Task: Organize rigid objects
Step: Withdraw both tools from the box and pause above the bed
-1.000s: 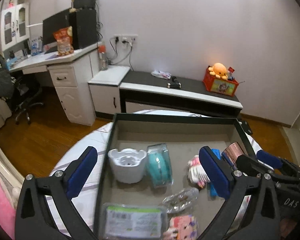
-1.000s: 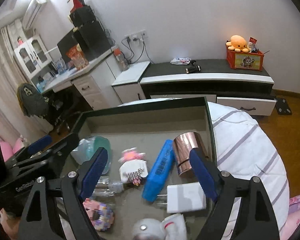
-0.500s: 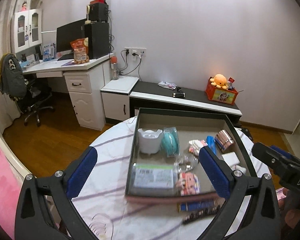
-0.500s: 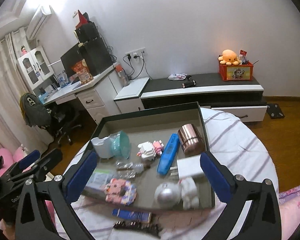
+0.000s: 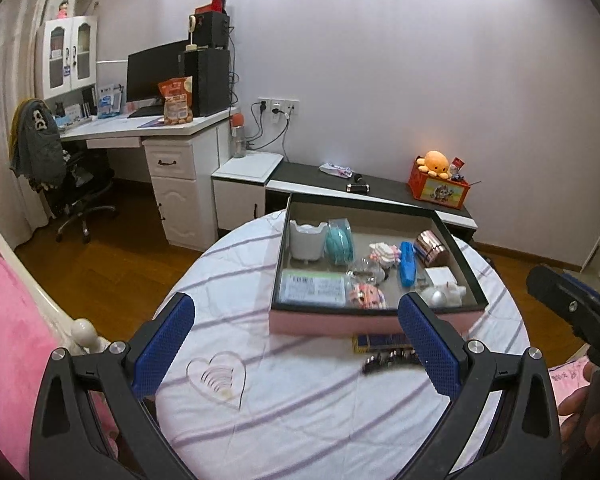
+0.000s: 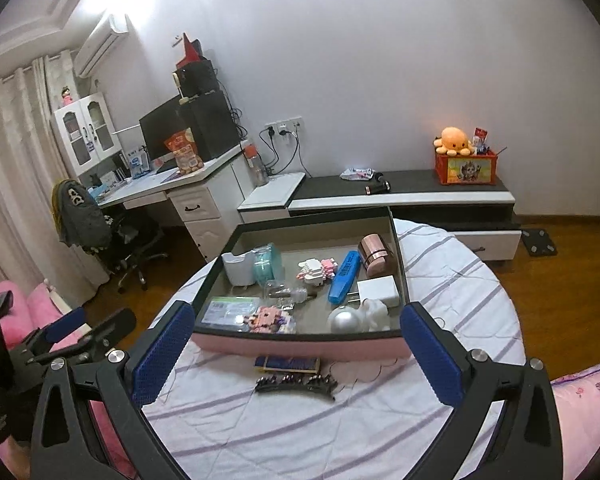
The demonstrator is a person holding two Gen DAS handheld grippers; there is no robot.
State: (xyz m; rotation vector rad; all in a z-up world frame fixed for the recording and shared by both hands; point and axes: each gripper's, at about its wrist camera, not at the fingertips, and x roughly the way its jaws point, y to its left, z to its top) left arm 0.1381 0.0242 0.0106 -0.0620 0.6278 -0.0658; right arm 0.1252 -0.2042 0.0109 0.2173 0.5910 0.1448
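Observation:
A pink-sided box with a dark rim (image 5: 320,324) (image 6: 300,347) sits on a round table. It holds a white cup (image 5: 307,239), a teal disc (image 5: 339,240), a blue bar (image 6: 343,271), a copper tin (image 6: 375,253), a white block (image 6: 378,290) and other small items. In front of the box lie a dark blue flat case (image 6: 288,363) and a black toothed hair clip (image 6: 296,382) (image 5: 388,360). My left gripper (image 5: 296,344) and right gripper (image 6: 296,356) are both open and empty, held back above the table's near side.
The table wears a white cloth with purple stripes (image 6: 460,280) and a heart outline (image 5: 216,376). A pink bed (image 5: 4,340) lies to the left. A desk with a chair (image 5: 76,184) and a low cabinet (image 6: 400,196) stand beyond on the wooden floor.
Both grippers have pulled back and up from inside the box, so the whole box and table now show. The blue case and hair clip in front of the box came into view.

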